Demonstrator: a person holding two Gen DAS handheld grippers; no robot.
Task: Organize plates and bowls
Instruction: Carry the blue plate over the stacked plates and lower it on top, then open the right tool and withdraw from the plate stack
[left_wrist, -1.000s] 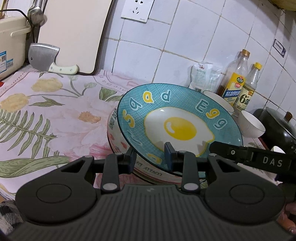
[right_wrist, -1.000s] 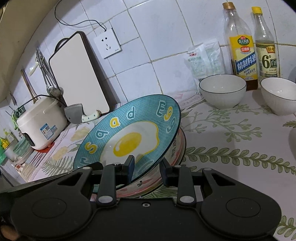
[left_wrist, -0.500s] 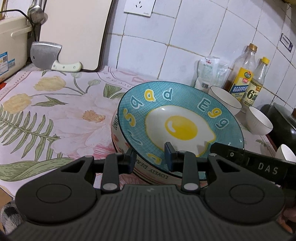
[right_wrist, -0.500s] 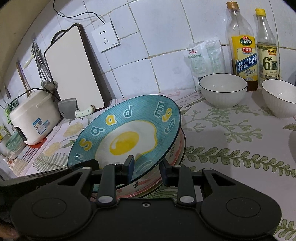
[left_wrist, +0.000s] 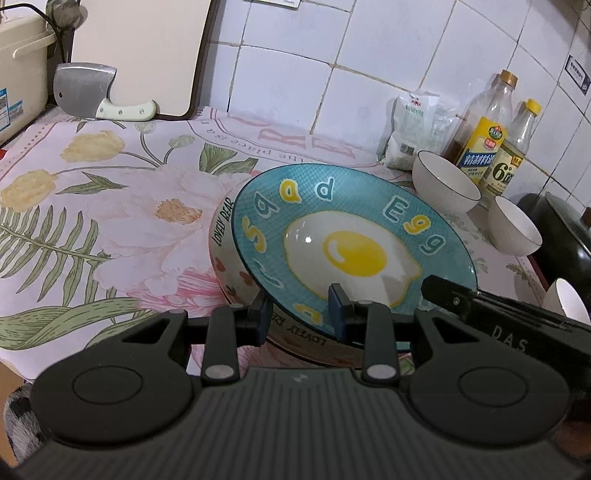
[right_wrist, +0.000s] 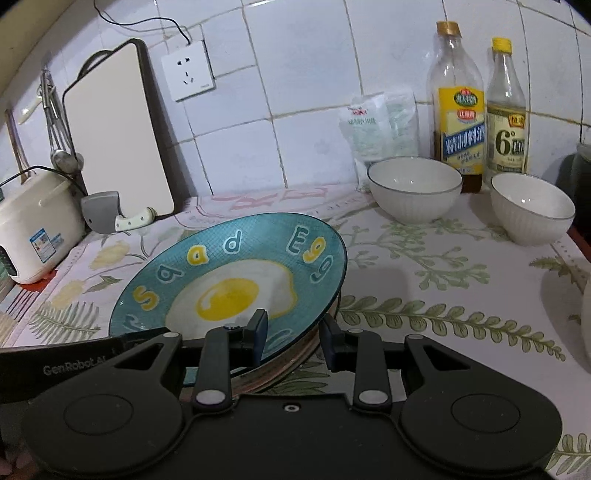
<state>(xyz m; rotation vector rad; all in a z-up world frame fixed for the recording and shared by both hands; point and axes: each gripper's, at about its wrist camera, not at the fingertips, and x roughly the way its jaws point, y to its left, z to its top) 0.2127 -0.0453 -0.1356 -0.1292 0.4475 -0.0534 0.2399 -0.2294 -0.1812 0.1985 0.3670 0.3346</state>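
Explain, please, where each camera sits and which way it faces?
Left wrist: on the left gripper, looking slightly downward across the counter toward the bottles; its fingers straddle the plate rim.
Right wrist: on the right gripper, facing the tiled wall and cutting board; fingers at the plate's rim.
Shared: plate, bowls, bottles, cleaver.

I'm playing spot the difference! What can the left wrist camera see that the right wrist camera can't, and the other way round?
Only the left wrist view shows the black pan at its right edge and the "LOVELY BEAR" lettering on the dish under the egg plate.

Only the right wrist view shows the whole wall socket and the hanging utensils.

Both show the egg plate, the two white bowls, the two bottles, the cleaver, the cutting board and the rice cooker.
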